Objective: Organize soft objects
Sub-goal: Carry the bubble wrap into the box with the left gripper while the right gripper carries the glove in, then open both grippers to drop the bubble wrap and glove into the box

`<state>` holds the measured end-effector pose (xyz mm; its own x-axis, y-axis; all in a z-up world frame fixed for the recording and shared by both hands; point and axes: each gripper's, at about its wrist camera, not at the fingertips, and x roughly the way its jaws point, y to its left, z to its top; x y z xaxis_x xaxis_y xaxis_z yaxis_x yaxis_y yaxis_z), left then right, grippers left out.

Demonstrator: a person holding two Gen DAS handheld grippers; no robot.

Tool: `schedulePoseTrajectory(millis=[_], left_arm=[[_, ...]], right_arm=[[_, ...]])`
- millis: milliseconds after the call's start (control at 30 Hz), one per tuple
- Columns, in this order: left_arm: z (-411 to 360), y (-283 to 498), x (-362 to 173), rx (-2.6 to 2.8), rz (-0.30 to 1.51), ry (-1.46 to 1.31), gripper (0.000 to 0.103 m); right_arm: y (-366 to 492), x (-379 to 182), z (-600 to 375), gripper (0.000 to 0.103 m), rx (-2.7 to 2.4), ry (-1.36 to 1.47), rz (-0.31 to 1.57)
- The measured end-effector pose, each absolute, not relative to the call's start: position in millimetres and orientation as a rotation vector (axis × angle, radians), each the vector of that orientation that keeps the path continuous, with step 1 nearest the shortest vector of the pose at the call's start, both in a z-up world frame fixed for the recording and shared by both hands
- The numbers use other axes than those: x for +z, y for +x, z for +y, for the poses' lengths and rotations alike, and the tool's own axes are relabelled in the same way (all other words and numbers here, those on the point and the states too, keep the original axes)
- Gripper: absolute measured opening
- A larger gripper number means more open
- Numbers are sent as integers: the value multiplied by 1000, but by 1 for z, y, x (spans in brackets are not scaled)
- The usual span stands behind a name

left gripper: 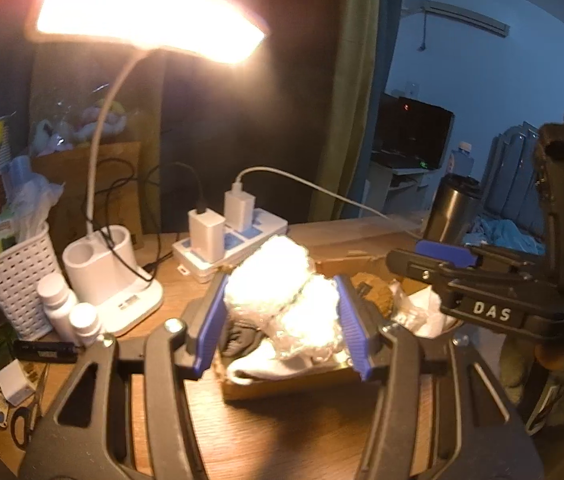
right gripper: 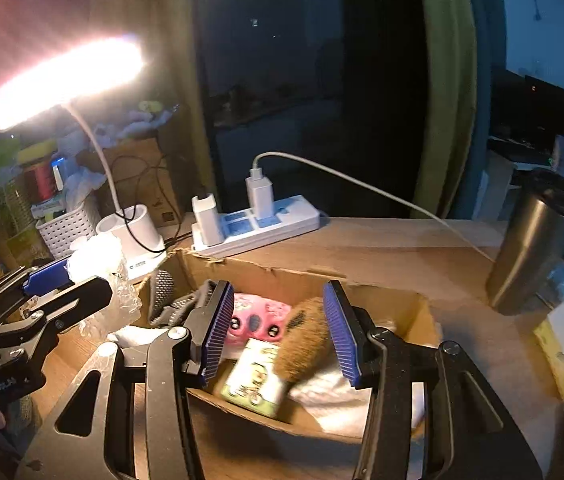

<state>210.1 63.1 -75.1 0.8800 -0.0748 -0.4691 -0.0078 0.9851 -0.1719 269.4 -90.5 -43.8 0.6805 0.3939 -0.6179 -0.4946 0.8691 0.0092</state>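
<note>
My left gripper is shut on a crumpled wad of clear bubble wrap and holds it above the left edge of an open cardboard box. It also shows in the right wrist view, at the left. My right gripper is open and empty, just above the box. Below it lie a brown furry toy, a pink plush, a green-printed packet, white cloth and a dark glove. The right gripper shows in the left wrist view, at the right.
A lit desk lamp with white base stands at the left. A power strip with chargers lies behind the box. A white basket and small bottles sit far left. A steel tumbler stands right.
</note>
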Motion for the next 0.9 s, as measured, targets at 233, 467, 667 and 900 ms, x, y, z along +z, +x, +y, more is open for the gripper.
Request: schedulePoseTrajectory(millis=[233, 467, 667, 900], left_arm=[[37, 222, -78, -63, 518, -137, 54], [11, 240, -88, -91, 558, -112, 54], [-2, 256, -101, -100, 604, -106, 55], [-7, 270, -114, -97, 659, -105, 58]], right_arm=[[267, -41, -123, 50, 472, -138, 642], [272, -45, -148, 50, 449, -113, 647], [277, -48, -162, 50, 439, -96, 649], [282, -53, -167, 50, 432, -86, 660]])
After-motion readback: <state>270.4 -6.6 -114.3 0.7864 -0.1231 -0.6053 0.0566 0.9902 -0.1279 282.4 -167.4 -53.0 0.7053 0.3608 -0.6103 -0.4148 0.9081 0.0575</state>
